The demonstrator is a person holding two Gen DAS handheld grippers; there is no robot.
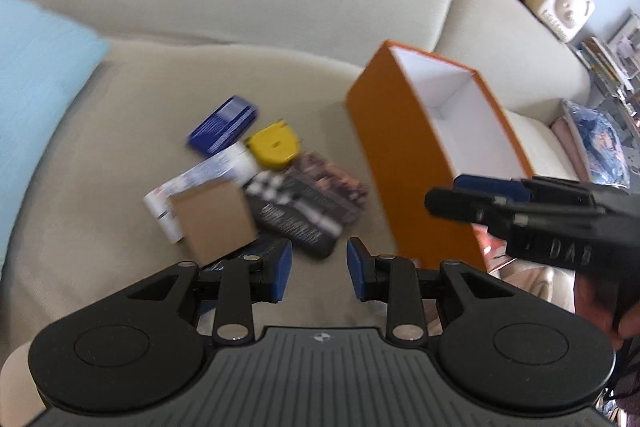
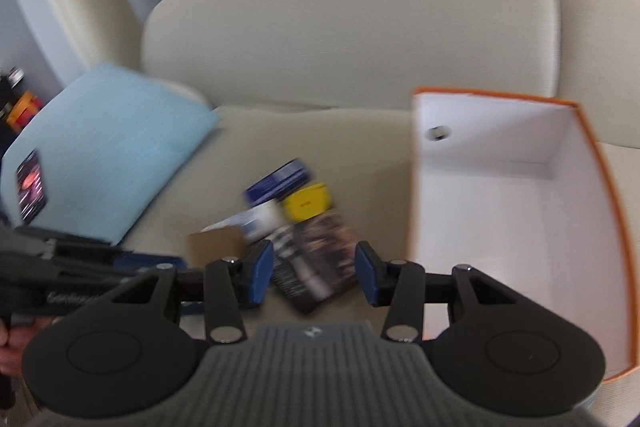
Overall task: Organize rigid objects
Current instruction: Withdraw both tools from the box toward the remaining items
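The glossy dark printed booklet [image 2: 316,259], nearest of the pile on the beige sofa seat [image 2: 320,131], lies just ahead of your right tongs [image 2: 315,277], long axis running diagonally away. Both your right and left tongs [image 1: 319,269] hang released and empty; the open orange cardboard box [image 2: 520,227] sits to the right.

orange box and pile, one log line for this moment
orange box: open, nothing inside | pile: on sofa, left of box | left gripper: open, holding nothing | right gripper: open, holding nothing
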